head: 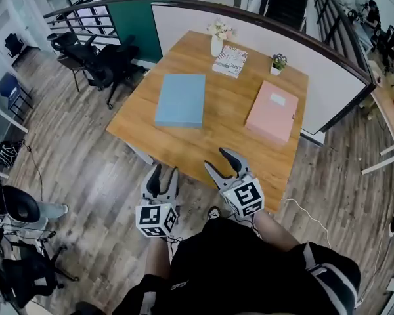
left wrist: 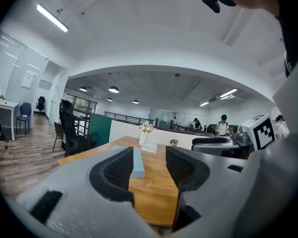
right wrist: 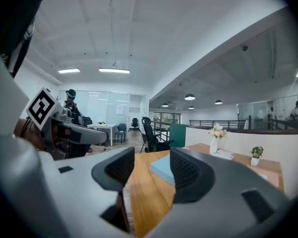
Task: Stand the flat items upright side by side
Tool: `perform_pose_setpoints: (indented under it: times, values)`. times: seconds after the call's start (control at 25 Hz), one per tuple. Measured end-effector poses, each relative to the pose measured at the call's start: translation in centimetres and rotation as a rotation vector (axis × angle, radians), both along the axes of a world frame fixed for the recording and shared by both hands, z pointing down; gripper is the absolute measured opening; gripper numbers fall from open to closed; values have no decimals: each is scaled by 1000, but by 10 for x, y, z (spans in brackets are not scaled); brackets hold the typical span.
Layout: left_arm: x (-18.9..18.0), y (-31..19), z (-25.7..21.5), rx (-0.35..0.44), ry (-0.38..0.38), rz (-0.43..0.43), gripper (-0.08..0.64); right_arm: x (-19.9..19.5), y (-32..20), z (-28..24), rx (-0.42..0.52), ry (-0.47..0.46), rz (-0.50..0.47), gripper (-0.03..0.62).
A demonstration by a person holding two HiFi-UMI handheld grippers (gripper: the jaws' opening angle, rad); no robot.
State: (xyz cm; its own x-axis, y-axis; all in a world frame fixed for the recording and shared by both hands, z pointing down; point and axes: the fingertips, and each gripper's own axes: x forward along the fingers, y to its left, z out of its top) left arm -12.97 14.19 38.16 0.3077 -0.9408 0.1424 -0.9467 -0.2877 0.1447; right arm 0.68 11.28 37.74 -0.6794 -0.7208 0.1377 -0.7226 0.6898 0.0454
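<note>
- Jaws of the left gripper stand apart, with nothing between the pads; its own view shows only the table top and the far-off blue file through the gap.
- Left gripper hangs over the wood floor, just short of the near edge of the wooden table, pointing toward the table. Its marker cube faces the head camera.
- Black office chairs stand off the table's far left corner, by a green partition panel.
- Blue box file lies flat on the left half of the table, well apart from both grippers.
- White vase of flowers stands at the far edge of the table; a printed magazine lies flat just to its right.
- Jaws of the right gripper are likewise apart and empty; its own view shows the table edge and the blue box file beyond the gap.
- Right gripper sits just over the near table edge, beside the left gripper and slightly further forward.
- Small potted plant stands near the far right corner.
- Pink box file, with a white label on top, lies flat on the right half, well apart from the blue one and from the grippers.
- Neither file is upright; neither is touched.
- Curved white partition runs behind the table.
</note>
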Motion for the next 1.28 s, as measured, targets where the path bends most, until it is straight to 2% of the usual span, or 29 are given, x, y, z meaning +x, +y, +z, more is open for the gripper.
perform_pose_setpoints:
  times: [0.24,0.48,0.64,0.84,1.08,1.2,1.28]
  values:
    - [4,-68,8,-32,1,25,245,14,-68,12,-40,1,35,239]
    - [-16,-138,29,-99,11,42,245,7,-122,39,-137,-30,58,253]
    - [-37,-196,50,-143,18,63,252,-5,-167,63,-199,-11,71,262]
    - [-65,-259,87,-243,20,100,261,-23,-219,98,-313,10,110,262]
    - [-84,-331,145,-373,1,171,268,-48,-273,140,-424,81,142,268]
    - [-97,-347,187,-463,-47,180,268,-59,-285,170,-516,91,154,284]
    - [-100,-353,212,-530,-42,201,280,-59,-295,194,-571,105,186,299]
